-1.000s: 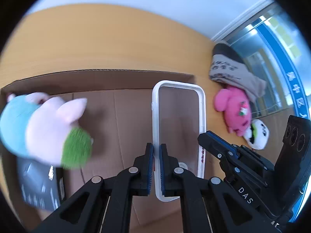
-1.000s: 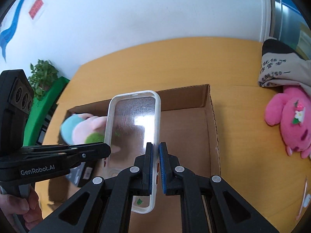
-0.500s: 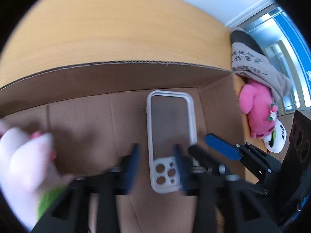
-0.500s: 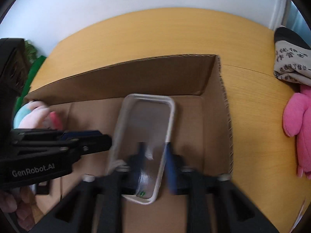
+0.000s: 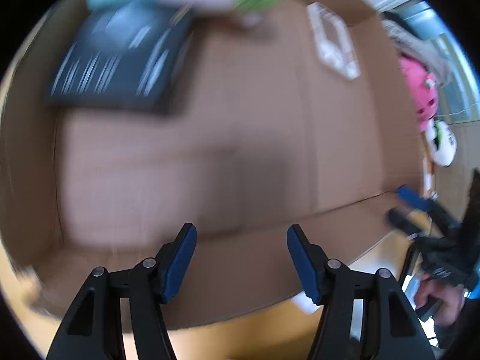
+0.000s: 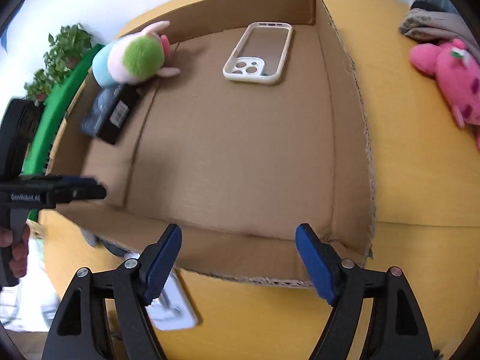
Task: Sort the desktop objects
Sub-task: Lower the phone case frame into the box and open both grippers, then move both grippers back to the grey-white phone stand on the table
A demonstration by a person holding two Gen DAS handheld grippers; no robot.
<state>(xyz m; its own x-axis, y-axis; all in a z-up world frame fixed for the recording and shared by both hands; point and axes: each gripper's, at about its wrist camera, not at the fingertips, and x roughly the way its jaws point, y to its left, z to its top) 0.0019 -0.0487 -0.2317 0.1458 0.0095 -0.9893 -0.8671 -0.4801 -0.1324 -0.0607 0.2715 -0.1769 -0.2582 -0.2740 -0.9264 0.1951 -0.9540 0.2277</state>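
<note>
Beyond spread fingers (image 6: 163,258), phone case (image 6: 258,54) in box (image 6: 354,96)

Cardboard box (image 6: 345,138): matt brown corrugated paper with rough, ragged cut edges. Phone case (image 6: 258,54): smooth clear plastic with a glossy off-white rim. Pink plush toy (image 6: 453,75): fuzzy cloth; table (image 6: 420,165): smooth yellow wood-grain finish

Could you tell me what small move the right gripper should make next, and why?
Probably swing the right gripper, open and empty, right toward the bright pink plush toy lying on the yellow table outside the brown cardboard box. The clear white-rimmed phone case already lies flat on the box floor, so it seems done.
</note>
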